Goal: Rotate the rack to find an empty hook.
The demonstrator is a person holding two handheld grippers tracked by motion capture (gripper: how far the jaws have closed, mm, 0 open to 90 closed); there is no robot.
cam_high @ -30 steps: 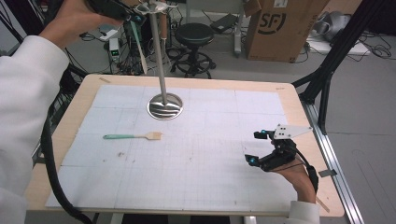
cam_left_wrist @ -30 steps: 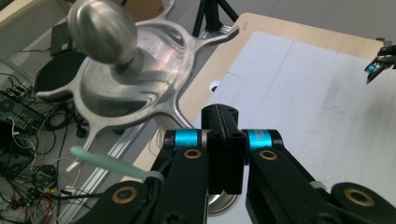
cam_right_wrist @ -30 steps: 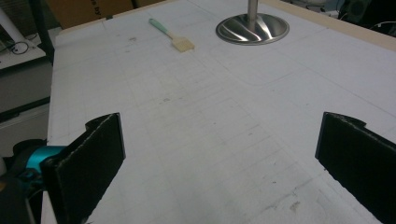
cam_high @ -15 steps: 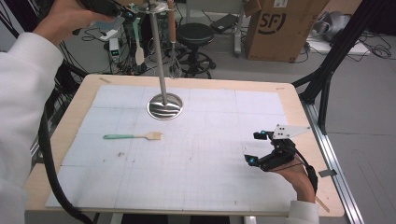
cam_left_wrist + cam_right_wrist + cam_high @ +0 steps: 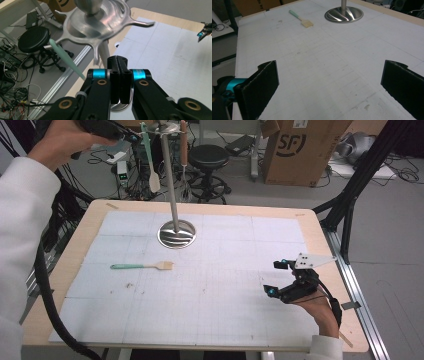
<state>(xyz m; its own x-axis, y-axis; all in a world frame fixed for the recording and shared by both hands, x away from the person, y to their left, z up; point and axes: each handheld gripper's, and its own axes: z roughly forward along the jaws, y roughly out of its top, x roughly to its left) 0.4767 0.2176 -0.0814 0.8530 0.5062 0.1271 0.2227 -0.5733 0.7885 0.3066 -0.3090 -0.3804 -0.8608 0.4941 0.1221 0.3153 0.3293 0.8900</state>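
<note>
The white mat-covered table (image 5: pixel 300 220) carries a steel utensil stand (image 5: pixel 176 234) at about eleven o'clock from centre. Since a second ago a pale green spatula (image 5: pixel 151 160) has appeared hanging from the stand's top hooks (image 5: pixel 100 23), beside a brown-handled whisk (image 5: pixel 184 150), so that hang looks done. The left gripper (image 5: pixel 119 62) sits just under the hook ring, jaws pressed together on nothing, the spatula's handle just off at nine o'clock. The right gripper (image 5: pixel 281 277) rests at four o'clock, jaws spread wide and empty. A green-handled brush (image 5: pixel 142 266) lies flat at nine o'clock, likely next.
</note>
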